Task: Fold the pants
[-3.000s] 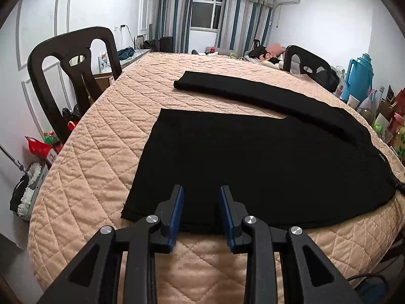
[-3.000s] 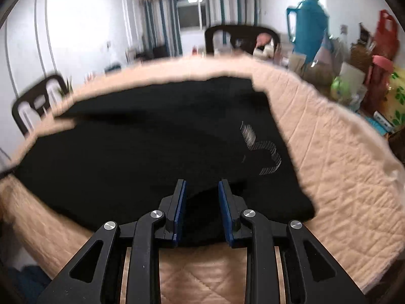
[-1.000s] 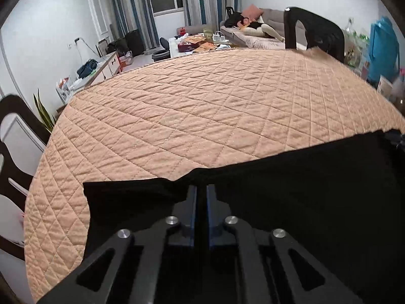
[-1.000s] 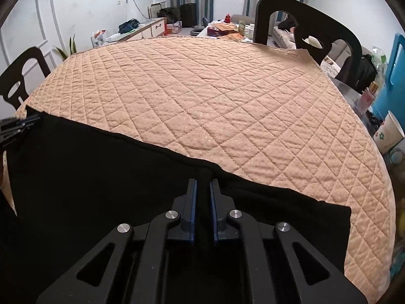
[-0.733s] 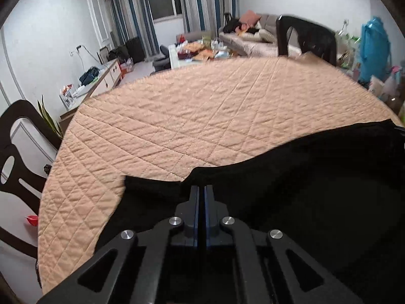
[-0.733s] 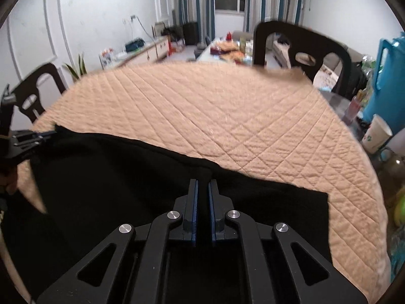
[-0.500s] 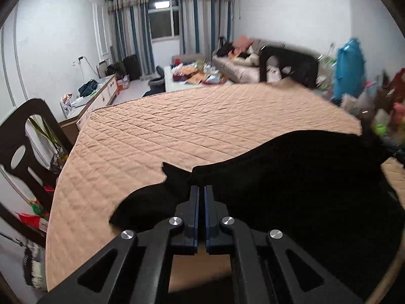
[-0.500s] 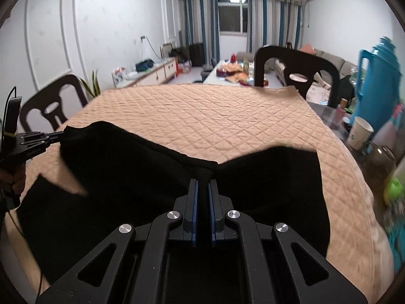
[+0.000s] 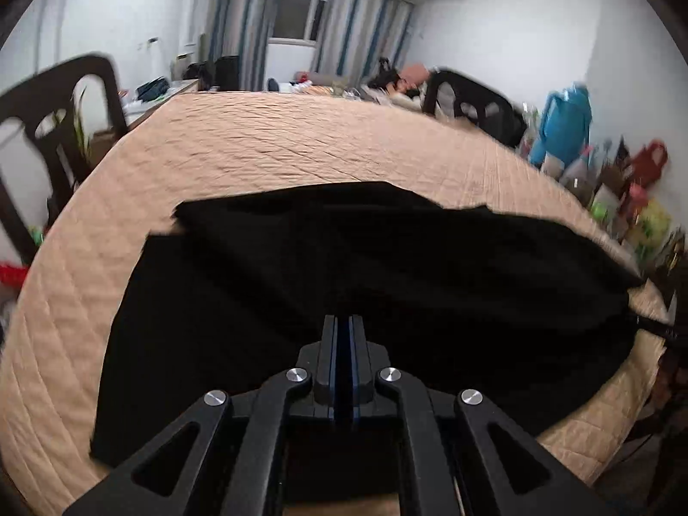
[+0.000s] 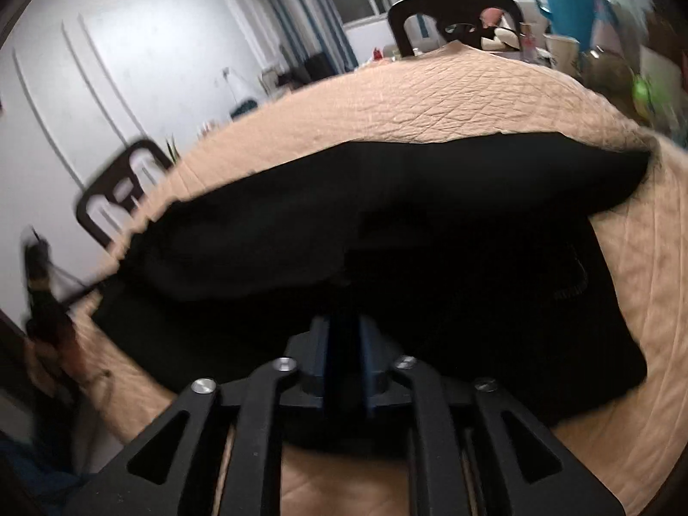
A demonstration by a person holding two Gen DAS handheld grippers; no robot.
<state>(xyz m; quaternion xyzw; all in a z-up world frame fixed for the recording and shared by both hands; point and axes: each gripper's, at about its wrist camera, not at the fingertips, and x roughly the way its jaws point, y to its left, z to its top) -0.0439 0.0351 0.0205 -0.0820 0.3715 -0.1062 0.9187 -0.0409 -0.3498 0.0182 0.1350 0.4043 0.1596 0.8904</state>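
Observation:
The black pants [image 9: 387, 266] lie across the near part of the round table with its peach quilted cover [image 9: 279, 142]. One layer is folded over the other, its free edge towards the far side. My left gripper [image 9: 342, 322] is shut on the near edge of the pants. My right gripper [image 10: 344, 322] is shut on the pants [image 10: 430, 223] at their near edge too. Both views are blurred by motion. The left gripper and hand [image 10: 43, 284] show at the left of the right wrist view.
A dark chair [image 9: 56, 120] stands at the table's left and another [image 9: 473, 107] at the far right. A blue thermos jug [image 9: 563, 124] and cluttered items [image 9: 623, 198] sit beyond the right edge. The table's far half is bare quilt.
Both grippers, shut on the pants, have pulled back and down towards the near edge. The lifted layer now lies over the lower layer, and more black cloth fills both views.

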